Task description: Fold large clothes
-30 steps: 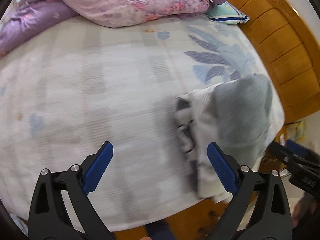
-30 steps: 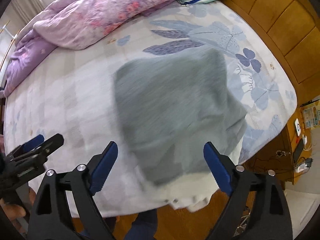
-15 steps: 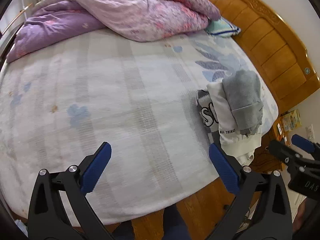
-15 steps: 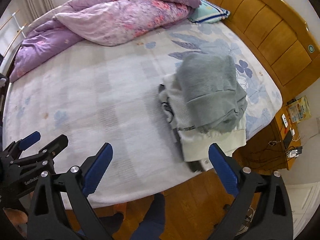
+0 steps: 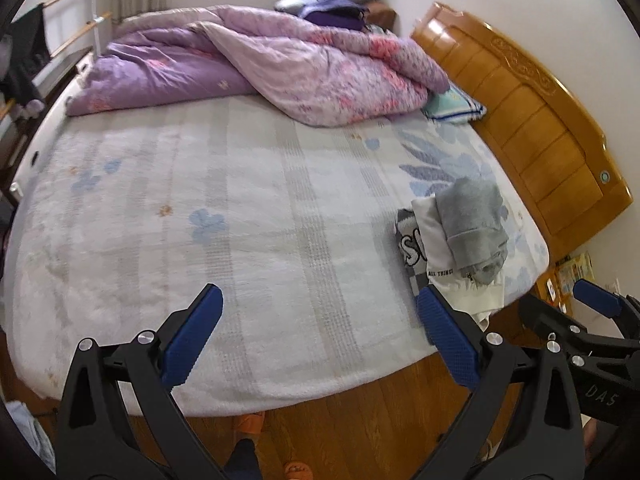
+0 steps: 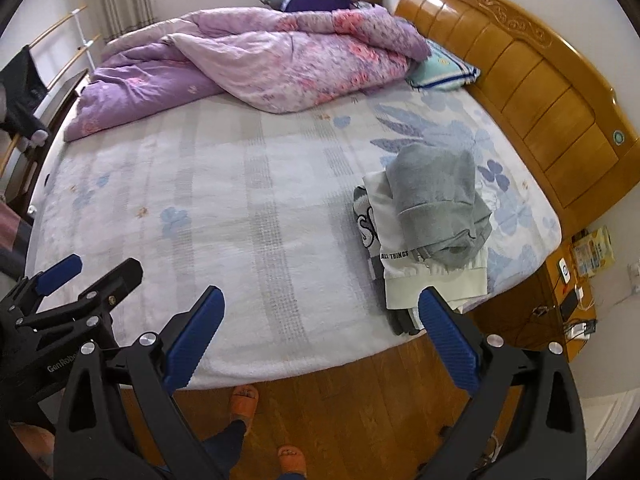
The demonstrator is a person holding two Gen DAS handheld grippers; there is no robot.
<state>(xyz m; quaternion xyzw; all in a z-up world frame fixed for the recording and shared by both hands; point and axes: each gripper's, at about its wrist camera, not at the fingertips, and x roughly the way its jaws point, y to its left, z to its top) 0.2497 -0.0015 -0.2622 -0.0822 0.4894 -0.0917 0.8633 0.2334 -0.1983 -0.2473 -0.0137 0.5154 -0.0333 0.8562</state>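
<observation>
In the left wrist view, the left gripper (image 5: 320, 332) hangs above the near edge of the bed (image 5: 248, 240) with its jaws spread wide and nothing between them. A stack of folded clothes (image 5: 452, 240) lies at the bed's near right corner, a grey garment (image 5: 472, 220) on top. A purple quilt (image 5: 256, 64) is bunched along the far edge, by the wooden headboard (image 5: 532, 120).

In the right wrist view, the right gripper (image 6: 320, 332) is likewise wide apart and empty, over the same near edge. The grey garment (image 6: 436, 200) rests on a white one printed "ALL THINGS" (image 6: 424, 268); what lies beneath looks patterned, though it is mostly hidden. Orange slippers (image 6: 246, 396) stand on the floor.
</observation>
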